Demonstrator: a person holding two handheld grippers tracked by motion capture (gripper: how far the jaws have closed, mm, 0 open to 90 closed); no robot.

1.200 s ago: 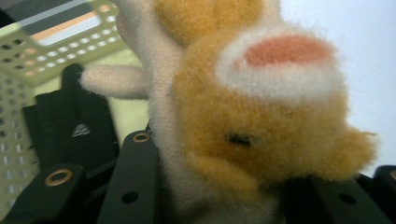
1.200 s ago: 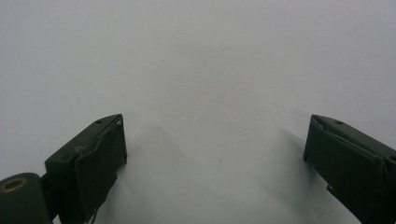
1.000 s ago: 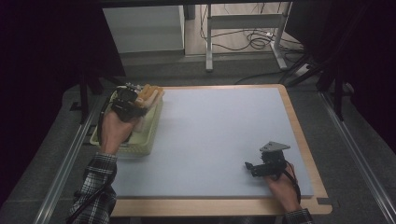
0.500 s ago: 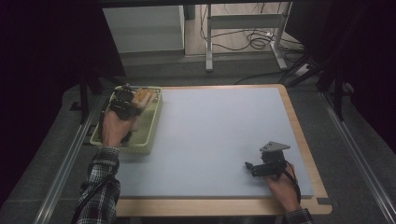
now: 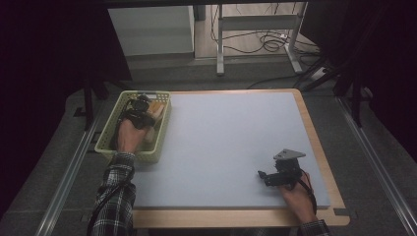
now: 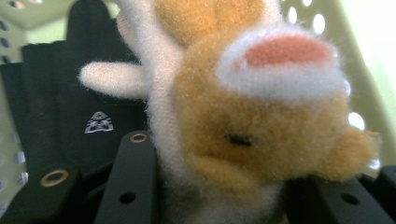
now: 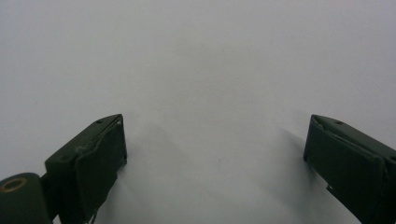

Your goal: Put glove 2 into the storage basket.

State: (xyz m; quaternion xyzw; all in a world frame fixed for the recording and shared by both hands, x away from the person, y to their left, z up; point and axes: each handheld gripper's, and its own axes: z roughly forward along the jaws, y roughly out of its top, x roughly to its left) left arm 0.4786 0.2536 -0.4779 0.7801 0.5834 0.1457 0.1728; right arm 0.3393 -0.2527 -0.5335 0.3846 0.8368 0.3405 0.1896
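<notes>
Overhead, the high view shows a pale blue-grey table top with a light wooden rim (image 5: 314, 142). At its ten o'clock corner sits a pale green perforated plastic basket (image 5: 112, 147). The person's left hand, coming out of a black-and-white plaid sleeve (image 5: 114, 196), reaches into that basket with the left gripper (image 5: 139, 111). Just beyond the gripper, toward twelve o'clock inside the basket, lies a tan and cream plush animal toy (image 5: 157, 109). At about four o'clock on the table, well apart from the basket, the right hand (image 5: 297, 196) holds the right gripper (image 5: 265, 177), which bears a grey three-cornered plate and points toward nine o'clock over bare table.

Next, the left gripper view looks along the left gripper (image 6: 210, 205) at close range. The plush toy (image 6: 261, 135) sits between the two black jaws and is held in them, its fur pressed at the jaw on either side; a pink patch ringed in white shows at one o'clock. A flat black fabric item with a small white printed mark (image 6: 79, 112) lies behind it at nine o'clock, and the basket wall (image 6: 345, 37) rises around both.

Lastly, the right gripper view shows the right gripper (image 7: 215, 154) with its jaws standing wide apart, holding nothing, above plain table surface (image 7: 205, 60).
</notes>
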